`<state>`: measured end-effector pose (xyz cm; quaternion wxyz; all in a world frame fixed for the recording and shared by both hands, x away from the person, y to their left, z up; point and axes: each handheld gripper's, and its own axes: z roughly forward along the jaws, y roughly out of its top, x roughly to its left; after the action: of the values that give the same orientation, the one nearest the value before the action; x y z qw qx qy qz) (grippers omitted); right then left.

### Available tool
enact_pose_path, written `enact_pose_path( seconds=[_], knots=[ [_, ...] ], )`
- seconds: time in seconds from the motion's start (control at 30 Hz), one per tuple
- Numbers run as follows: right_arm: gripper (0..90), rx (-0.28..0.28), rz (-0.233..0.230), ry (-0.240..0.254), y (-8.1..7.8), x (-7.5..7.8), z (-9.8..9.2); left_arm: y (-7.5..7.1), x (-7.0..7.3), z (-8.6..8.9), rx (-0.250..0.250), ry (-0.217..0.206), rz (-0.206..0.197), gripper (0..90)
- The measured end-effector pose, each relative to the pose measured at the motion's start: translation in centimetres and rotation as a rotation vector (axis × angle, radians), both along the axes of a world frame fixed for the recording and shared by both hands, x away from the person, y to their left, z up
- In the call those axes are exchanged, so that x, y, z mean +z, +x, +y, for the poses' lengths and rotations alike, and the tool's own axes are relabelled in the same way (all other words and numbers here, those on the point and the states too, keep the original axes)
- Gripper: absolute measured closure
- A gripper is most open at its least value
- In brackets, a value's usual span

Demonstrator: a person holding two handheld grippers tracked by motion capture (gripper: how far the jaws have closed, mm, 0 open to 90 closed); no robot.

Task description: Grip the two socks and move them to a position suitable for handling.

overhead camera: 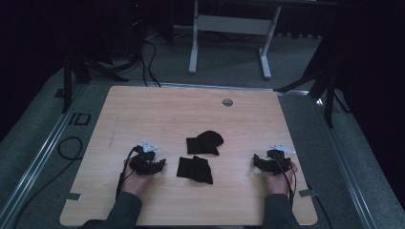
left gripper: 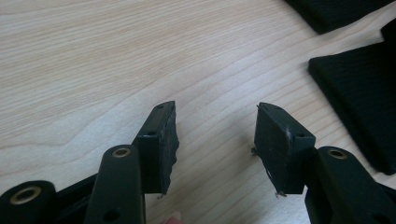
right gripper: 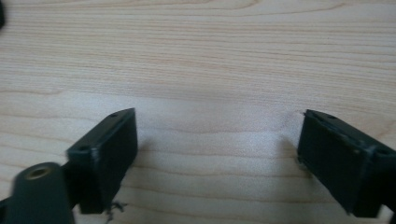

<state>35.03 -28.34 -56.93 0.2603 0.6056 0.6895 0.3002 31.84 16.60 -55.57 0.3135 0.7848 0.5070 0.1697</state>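
Reaching inward from where both hands rest near the desk's (overhead camera: 143, 105) front edge, the left gripper (overhead camera: 154, 165) and right gripper (overhead camera: 260, 163), jaws spread and empty, should each pinch an edge of the near black cloth (overhead camera: 195, 168) lying mid-desk, below the second cloth (overhead camera: 204, 142).

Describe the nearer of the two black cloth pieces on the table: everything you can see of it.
The nearer black cloth is a small, dark, matte fabric piece, roughly squarish with an uneven, rumpled lower right corner. It lies flat on the wooden table, just in front of the other black cloth piece, apart from it by a thin strip of bare wood. It sits between the left tool and the right tool; neither touches it.
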Motion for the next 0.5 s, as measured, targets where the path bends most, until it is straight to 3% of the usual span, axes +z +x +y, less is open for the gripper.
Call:
enact_pose_path(
  seconds=[0.37,0.5],
  knots=[
    [32.8,0.028,0.022,-0.005,-0.5,0.6,0.7,-0.1,0.0,-0.2,-0.007,0.026,-0.006,49.8],
    [45.7,0.101,0.06,-0.031,-0.6,1.2,1.2,-0.1,0.0,-0.3,-0.005,0.033,-0.009,49.8]
  ],
)
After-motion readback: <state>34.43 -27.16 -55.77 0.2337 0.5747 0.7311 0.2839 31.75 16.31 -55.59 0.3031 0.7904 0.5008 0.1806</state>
